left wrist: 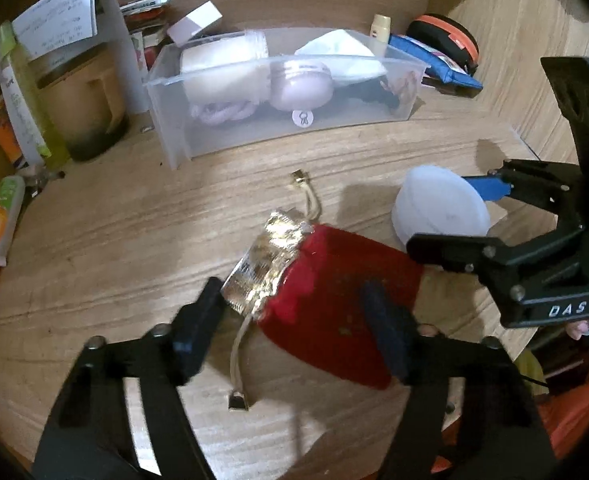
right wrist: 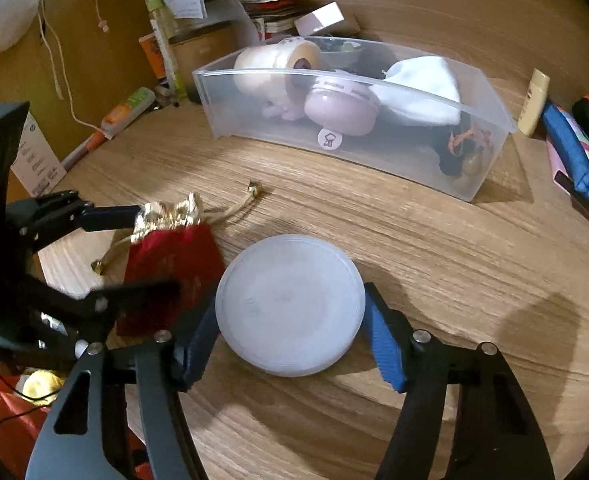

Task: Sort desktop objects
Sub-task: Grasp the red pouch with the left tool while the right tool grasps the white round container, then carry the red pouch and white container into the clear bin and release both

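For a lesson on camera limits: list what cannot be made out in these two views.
1. Left wrist view: the far side of the white round jar is hidden by the right claw.
2. Right wrist view: the lower part of the red pouch is covered by the left claw.
3. Both views: print on the paper slip is too small.

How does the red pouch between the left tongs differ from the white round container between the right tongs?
The pouch is soft red cloth with a gold neck and cords; the container is a hard, plain white disc. The pouch lies on its side, slanted; the container sits flat. Both rest on the wooden desk, each between open tongs: left, right.
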Demonstrator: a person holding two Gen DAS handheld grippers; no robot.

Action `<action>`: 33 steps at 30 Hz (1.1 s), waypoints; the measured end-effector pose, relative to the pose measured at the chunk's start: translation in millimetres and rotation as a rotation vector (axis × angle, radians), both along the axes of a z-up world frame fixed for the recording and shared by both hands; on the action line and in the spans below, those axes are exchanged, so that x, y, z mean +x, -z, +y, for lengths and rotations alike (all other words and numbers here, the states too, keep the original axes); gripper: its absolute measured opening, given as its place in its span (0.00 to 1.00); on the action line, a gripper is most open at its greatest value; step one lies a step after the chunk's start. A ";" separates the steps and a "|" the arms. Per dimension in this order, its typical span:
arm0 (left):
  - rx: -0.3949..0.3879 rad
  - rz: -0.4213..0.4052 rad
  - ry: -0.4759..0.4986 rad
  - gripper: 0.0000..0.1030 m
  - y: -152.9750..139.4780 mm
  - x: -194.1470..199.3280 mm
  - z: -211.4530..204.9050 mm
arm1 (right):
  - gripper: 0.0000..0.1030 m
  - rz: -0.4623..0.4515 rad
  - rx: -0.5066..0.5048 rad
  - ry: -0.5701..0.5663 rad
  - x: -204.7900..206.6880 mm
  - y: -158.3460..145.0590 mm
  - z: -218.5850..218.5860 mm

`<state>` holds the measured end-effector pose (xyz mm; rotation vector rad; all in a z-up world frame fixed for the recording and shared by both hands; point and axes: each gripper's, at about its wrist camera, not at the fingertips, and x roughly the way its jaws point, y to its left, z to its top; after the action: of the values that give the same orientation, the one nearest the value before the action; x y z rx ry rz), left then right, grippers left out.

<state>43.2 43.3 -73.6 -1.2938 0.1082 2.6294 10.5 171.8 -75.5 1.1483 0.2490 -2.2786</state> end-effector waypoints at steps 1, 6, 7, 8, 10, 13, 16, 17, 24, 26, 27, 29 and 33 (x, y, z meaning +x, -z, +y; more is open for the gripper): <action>0.000 0.003 -0.002 0.57 0.0 -1.2 -0.3 | 0.62 0.000 0.001 -0.003 -0.7 0.0 -0.4; 0.009 0.015 -0.016 0.32 -1.3 -7.9 -3.7 | 0.62 -0.001 -0.007 0.002 -2.4 -0.2 1.9; 0.017 0.017 -0.018 0.23 -1.5 -8.3 -4.3 | 0.62 -0.003 -0.014 0.003 -2.8 -0.9 2.5; 0.017 0.019 -0.019 0.21 -1.9 -9.0 -4.5 | 0.62 -0.005 -0.024 0.006 -3.2 -2.2 3.5; 0.009 0.031 -0.025 0.18 -3.6 -7.6 -3.5 | 0.62 0.003 -0.038 0.011 -3.5 -6.3 5.3; 0.016 0.050 -0.030 0.17 -9.9 -5.4 -3.6 | 0.62 0.025 -0.054 0.021 -1.8 -15.0 7.3; 0.019 0.081 -0.043 0.17 -20.0 -4.2 -5.9 | 0.62 0.038 -0.070 0.023 -3.3 -23.0 8.5; 0.019 0.094 -0.048 0.17 -25.0 -4.1 -6.8 | 0.62 0.042 -0.071 0.025 -3.3 -24.5 8.5; 0.028 0.198 -0.097 0.17 -55.2 -2.9 -14.4 | 0.62 0.108 -0.108 0.023 -3.0 -50.0 12.8; 0.035 0.229 -0.116 0.17 -64.7 -3.7 -18.7 | 0.62 0.127 -0.117 0.023 -2.8 -57.9 14.7; 0.033 0.243 -0.121 0.17 -68.5 -4.4 -20.0 | 0.62 0.145 -0.119 0.029 -2.7 -64.4 16.1; 0.033 0.270 -0.135 0.17 -77.5 -4.1 -20.7 | 0.62 0.171 -0.120 0.047 -3.8 -74.0 18.0; 0.038 0.322 -0.153 0.17 -95.0 -4.2 -21.9 | 0.62 0.204 -0.124 0.053 -9.9 -91.1 18.2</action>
<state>39.0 21.3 21.4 -0.8896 0.0072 2.9356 0.5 190.0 15.6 0.8702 0.1537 -2.4234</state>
